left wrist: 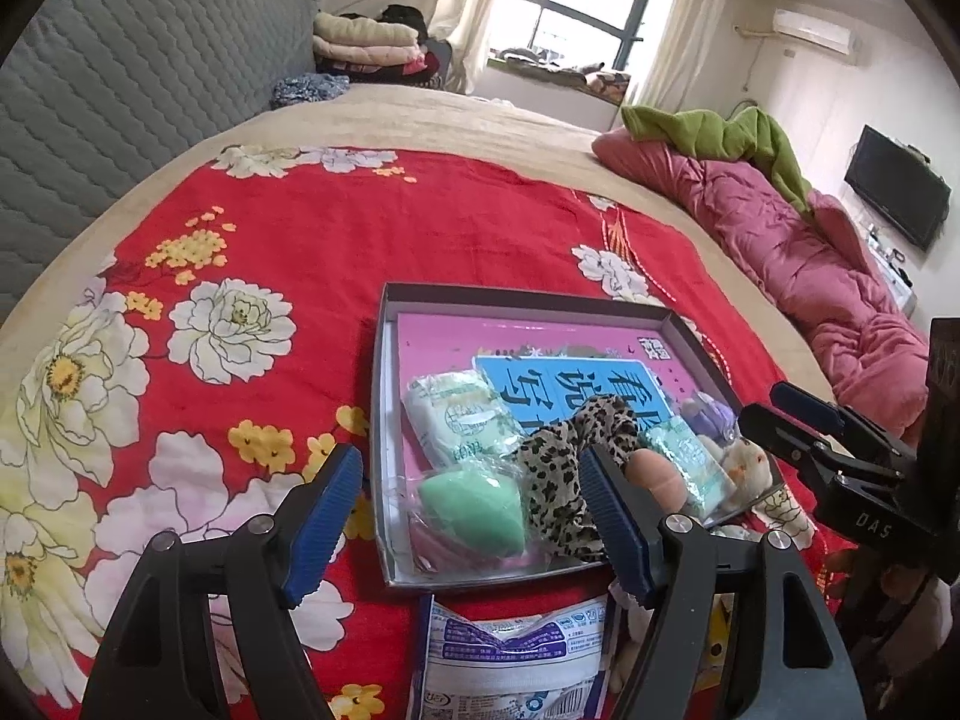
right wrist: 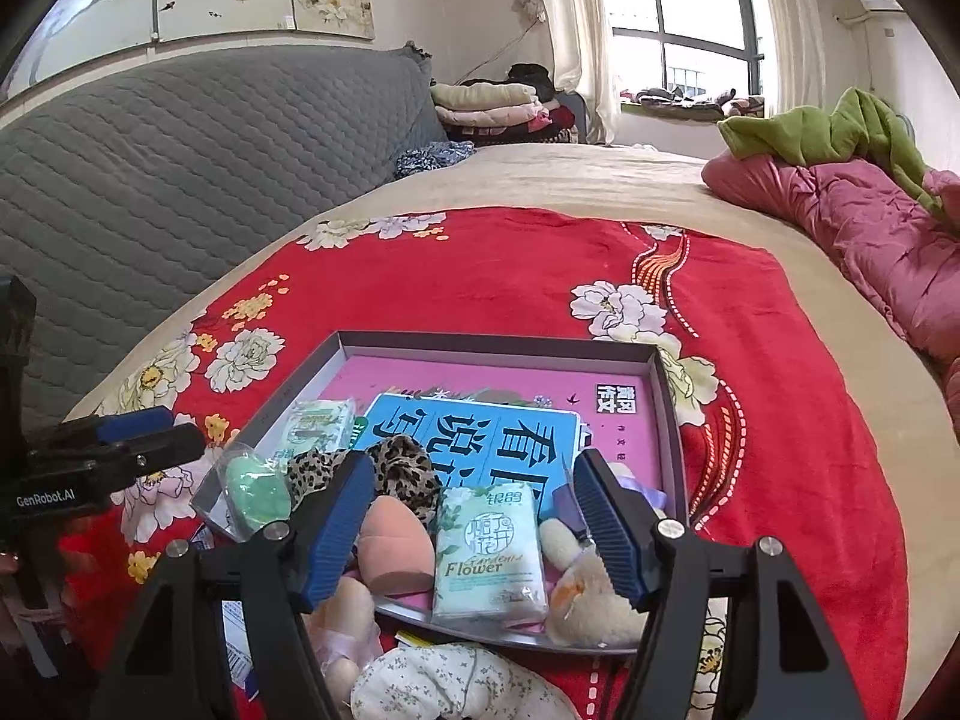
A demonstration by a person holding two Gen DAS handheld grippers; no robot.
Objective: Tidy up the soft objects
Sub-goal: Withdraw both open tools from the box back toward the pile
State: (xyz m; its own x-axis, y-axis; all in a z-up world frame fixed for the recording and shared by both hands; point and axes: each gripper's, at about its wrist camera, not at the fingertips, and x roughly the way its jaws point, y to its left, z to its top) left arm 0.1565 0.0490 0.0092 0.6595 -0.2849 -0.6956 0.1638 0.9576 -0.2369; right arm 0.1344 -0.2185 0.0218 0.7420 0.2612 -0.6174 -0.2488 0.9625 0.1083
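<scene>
A shallow grey box lies on the red floral blanket with a pink and a blue book inside. On them lie tissue packs, a green sponge, a leopard scrunchie, a peach sponge and a cream plush. My left gripper is open and empty over the box's near edge. My right gripper is open and empty above the tissue pack and peach sponge.
A wipes packet lies just in front of the box. A white floral soft item and a pale plush lie at the near edge. A pink quilt and green blanket lie right; a grey headboard stands left.
</scene>
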